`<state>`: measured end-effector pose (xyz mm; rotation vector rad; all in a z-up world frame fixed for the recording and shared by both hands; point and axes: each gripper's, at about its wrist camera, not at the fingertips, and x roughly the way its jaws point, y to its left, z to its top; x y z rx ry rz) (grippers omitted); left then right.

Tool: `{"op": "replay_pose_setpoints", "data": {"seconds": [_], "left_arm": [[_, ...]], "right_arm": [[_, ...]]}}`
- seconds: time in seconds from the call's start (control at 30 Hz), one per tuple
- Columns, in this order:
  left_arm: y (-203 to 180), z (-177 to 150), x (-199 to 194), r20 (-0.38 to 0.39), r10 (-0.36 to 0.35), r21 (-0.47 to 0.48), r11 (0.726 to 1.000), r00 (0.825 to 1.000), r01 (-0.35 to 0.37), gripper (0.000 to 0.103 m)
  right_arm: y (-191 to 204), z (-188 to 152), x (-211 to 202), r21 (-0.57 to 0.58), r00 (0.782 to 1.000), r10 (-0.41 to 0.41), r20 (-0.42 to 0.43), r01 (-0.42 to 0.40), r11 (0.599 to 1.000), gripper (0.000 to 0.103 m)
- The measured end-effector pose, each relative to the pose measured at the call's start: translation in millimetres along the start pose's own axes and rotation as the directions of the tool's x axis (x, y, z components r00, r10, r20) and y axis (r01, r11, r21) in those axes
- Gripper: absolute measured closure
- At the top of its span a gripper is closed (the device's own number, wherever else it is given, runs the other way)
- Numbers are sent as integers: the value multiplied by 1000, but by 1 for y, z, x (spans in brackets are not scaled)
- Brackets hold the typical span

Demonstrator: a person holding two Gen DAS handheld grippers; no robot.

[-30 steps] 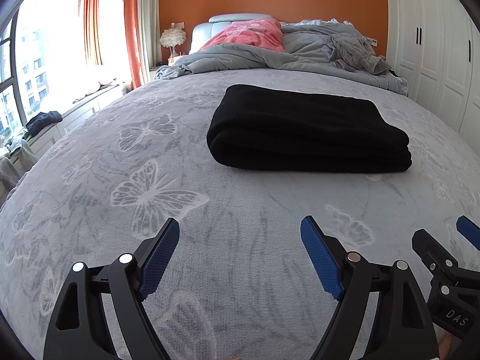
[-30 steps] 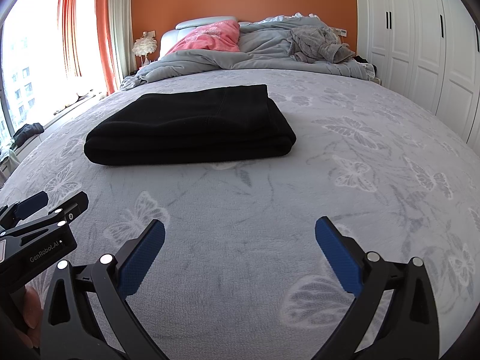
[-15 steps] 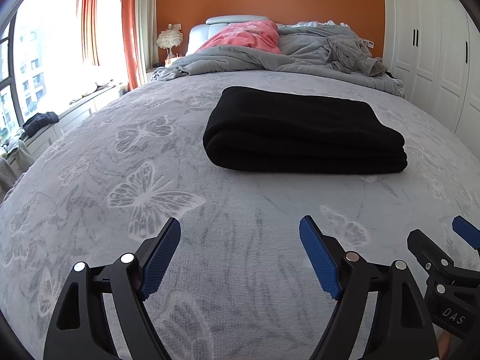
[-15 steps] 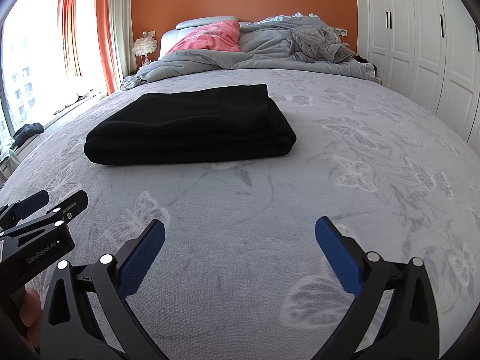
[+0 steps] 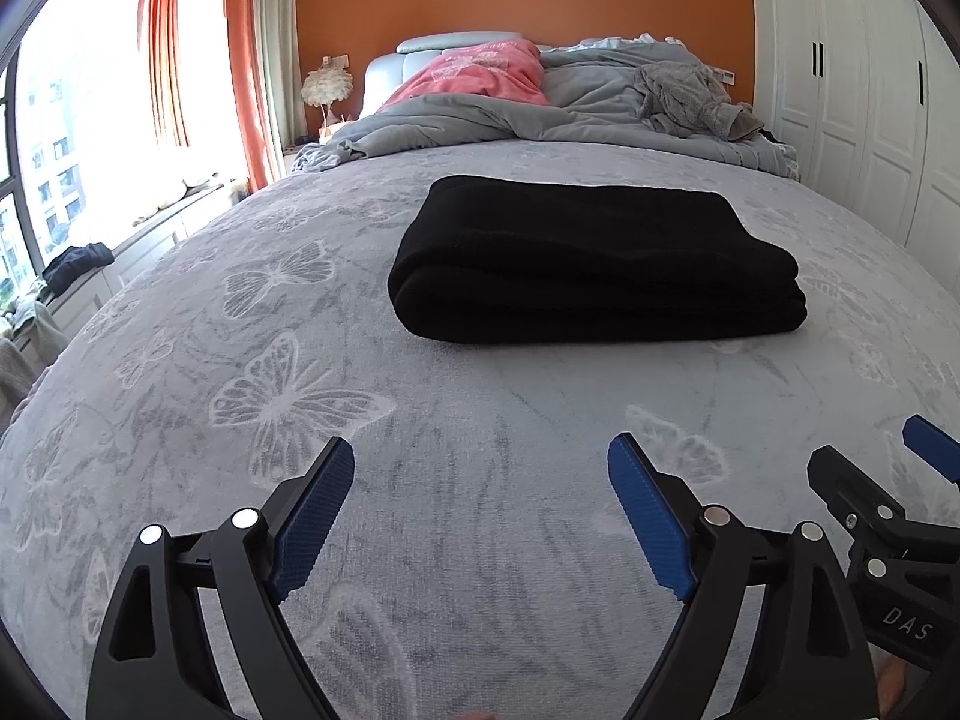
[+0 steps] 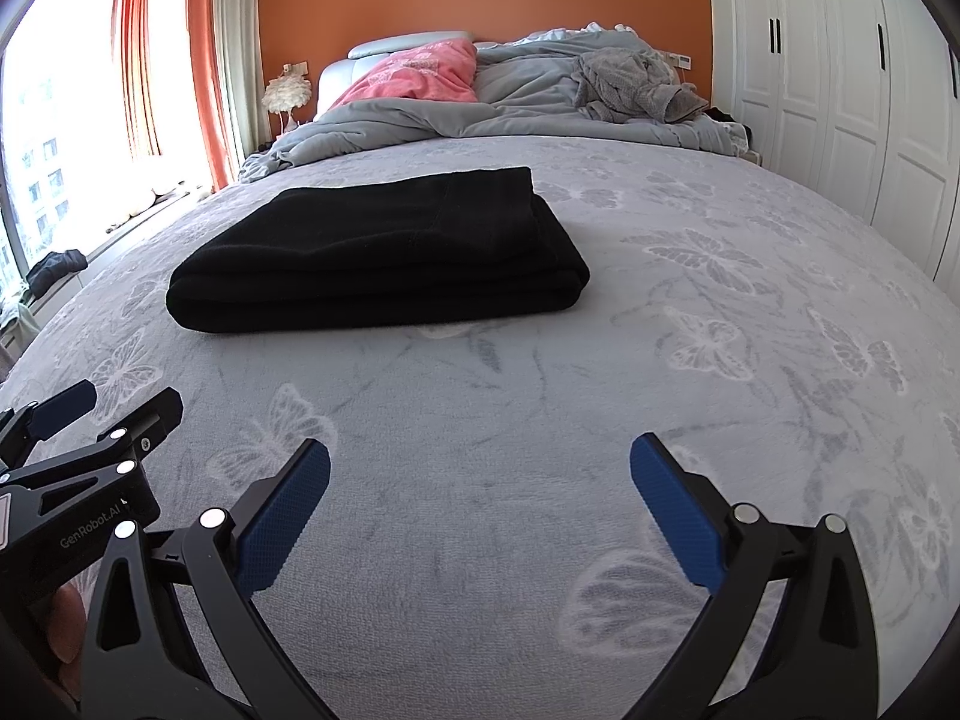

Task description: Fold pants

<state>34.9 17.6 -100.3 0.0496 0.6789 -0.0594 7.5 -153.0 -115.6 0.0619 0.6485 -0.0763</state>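
The black, thick-knit pants (image 5: 594, 264) lie folded into a compact, layered rectangle on the grey butterfly-patterned bedspread (image 5: 288, 396), about mid-bed, with the rounded fold edge facing the cameras. The stack looks neat and square, so the folding itself seems finished and the bundle has been left to rest where it was made, on the flat open part of the cover.

Both tools sit well short of the pants, near the foot of the bed and pointing down at the cover. The left tongs (image 5: 480, 480) have just been opening wider, and nothing is between the blue ribbed pads (image 5: 309, 516). The right tongs (image 6: 480, 480) likewise stand wide apart and hold nothing; only bare bedspread shows between them. Each tool shows at the edge of the other's view, so the two are side by side, likely drawn back out of the way after release.

Beyond the pants, a rumpled grey duvet (image 6: 420, 120) and a pink pillow (image 6: 414, 75) are heaped at the headboard, apart from the folded bundle.
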Motion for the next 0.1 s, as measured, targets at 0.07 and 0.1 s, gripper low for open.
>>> {"op": "replay_pose_setpoints", "data": {"seconds": [0.07,0.1], "left_arm": [[1,0,-3,15,7,-4,1000,1000,-7,19],[1,0,-4,18,9,-6,1000,1000,-8,19]], "right_arm": [[0,0,0,2,1000,-1,-1,1,1000,5],[-1,0,0,3,1000,-1,-1,1,1000,5]]}}
